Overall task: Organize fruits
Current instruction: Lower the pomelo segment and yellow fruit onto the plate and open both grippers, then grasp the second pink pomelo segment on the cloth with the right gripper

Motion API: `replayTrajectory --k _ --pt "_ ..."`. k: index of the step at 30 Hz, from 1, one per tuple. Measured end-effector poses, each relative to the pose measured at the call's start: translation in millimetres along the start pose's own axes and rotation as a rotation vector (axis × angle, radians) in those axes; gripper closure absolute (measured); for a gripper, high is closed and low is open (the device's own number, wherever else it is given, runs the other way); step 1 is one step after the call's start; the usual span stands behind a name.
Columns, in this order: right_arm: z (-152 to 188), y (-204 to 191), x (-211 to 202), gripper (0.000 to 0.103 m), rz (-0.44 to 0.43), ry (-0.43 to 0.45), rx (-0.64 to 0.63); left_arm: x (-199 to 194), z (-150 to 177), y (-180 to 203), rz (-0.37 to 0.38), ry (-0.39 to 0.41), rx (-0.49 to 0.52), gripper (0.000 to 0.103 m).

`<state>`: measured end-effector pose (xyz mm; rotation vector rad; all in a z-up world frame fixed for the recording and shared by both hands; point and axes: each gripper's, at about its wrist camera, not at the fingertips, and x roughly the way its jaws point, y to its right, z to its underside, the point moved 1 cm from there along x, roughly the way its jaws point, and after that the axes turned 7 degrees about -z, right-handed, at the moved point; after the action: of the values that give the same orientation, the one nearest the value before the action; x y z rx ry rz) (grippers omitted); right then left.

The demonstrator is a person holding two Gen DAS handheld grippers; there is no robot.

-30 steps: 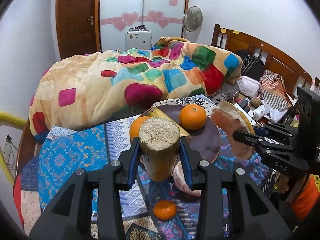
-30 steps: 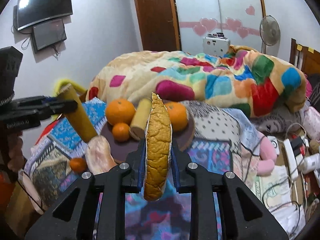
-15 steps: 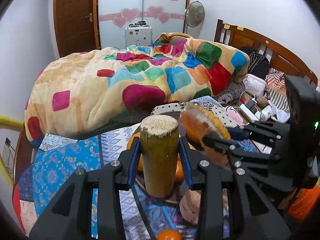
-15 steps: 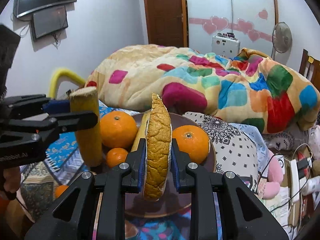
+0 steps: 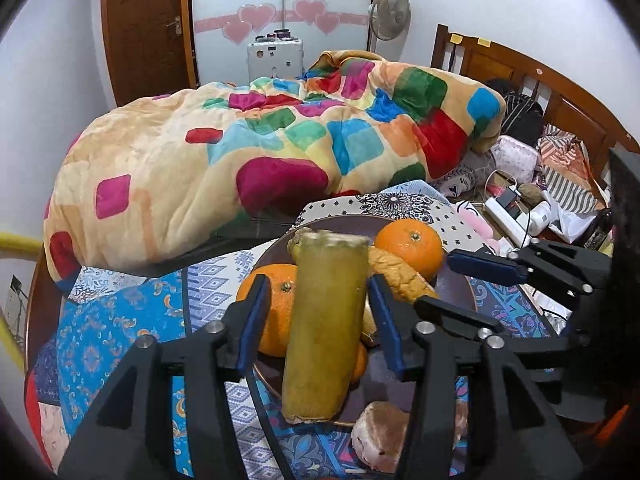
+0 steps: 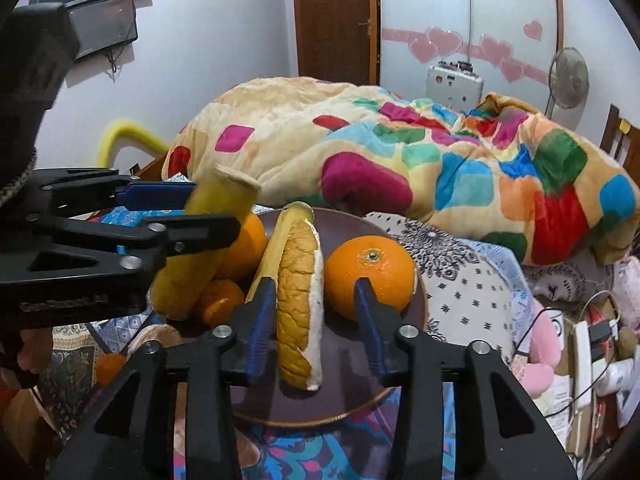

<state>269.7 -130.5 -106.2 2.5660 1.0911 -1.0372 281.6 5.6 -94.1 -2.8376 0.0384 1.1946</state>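
Note:
A dark brown plate (image 5: 456, 284) (image 6: 360, 392) holds two large oranges (image 6: 370, 272) (image 5: 410, 246), a small mandarin (image 6: 220, 300) and a banana piece (image 6: 280, 240). My left gripper (image 5: 318, 324) (image 6: 212, 210) is opening around a yellow-green cylinder of fruit (image 5: 324, 320) (image 6: 188, 272). The cylinder stands tilted on the plate's near left edge, with gaps to both pads. My right gripper (image 6: 314, 320) (image 5: 436, 280) is opening too. Between its jaws, a crusty orange-and-white wedge (image 6: 298, 300) (image 5: 396, 276) rests on the plate, close against the left pad and clear of the right one.
A pinkish peeled fruit (image 5: 380, 436) and a small mandarin (image 6: 110, 368) lie on the patterned cloth beside the plate. A bed with a colourful blanket (image 5: 260, 148) rises behind the table. A power strip and cables (image 6: 592, 344) clutter the right side.
Both grippers came forward over the plate and lowered their loads onto it. Their jaws, shut on the cylinder and the wedge before, now stand apart from them.

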Motion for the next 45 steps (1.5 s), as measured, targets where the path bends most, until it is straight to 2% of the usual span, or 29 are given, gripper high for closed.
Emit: replayTrajectory --k 10,14,19,22,24,32,41,43,45 --pt "4.7 -10.4 -31.5 0.063 0.004 0.04 -0.009 -32.2 6.7 -4.9 -0.015 0.029 -0.01 0.047" --pt "10.3 -19.8 -47.8 0.056 -0.008 0.063 -0.012 -51.9 18.9 -11.7 -0.025 0.04 -0.02 0.047" --pt "20.4 -35.5 -60.4 0.054 -0.023 0.069 -0.026 -72.3 39.8 -22.4 -0.044 0.046 -0.036 0.043" --pt "27.6 -45.7 -63.0 0.045 -0.037 0.072 -0.034 -79.6 56.1 -28.9 -0.063 0.041 -0.044 0.039" --pt "33.0 -52.1 -60.6 0.044 -0.043 0.068 -0.039 -80.4 65.6 -32.7 -0.068 0.03 -0.05 0.039" --pt "45.4 -66.8 -23.2 0.044 -0.081 -0.015 -0.042 -68.6 99.5 -49.1 -0.088 -0.039 -0.059 0.037" --pt "41.7 -68.9 10.7 0.044 -0.083 -0.064 -0.053 -54.9 111.9 -55.9 -0.08 -0.073 -0.06 0.037" --pt "41.1 -66.9 13.2 0.05 -0.088 -0.072 -0.042 -53.7 112.4 -53.3 -0.076 -0.074 -0.049 0.037" --pt "39.9 -64.9 13.3 0.062 -0.104 -0.072 -0.033 -53.2 112.6 -50.3 -0.077 -0.072 -0.04 0.037"
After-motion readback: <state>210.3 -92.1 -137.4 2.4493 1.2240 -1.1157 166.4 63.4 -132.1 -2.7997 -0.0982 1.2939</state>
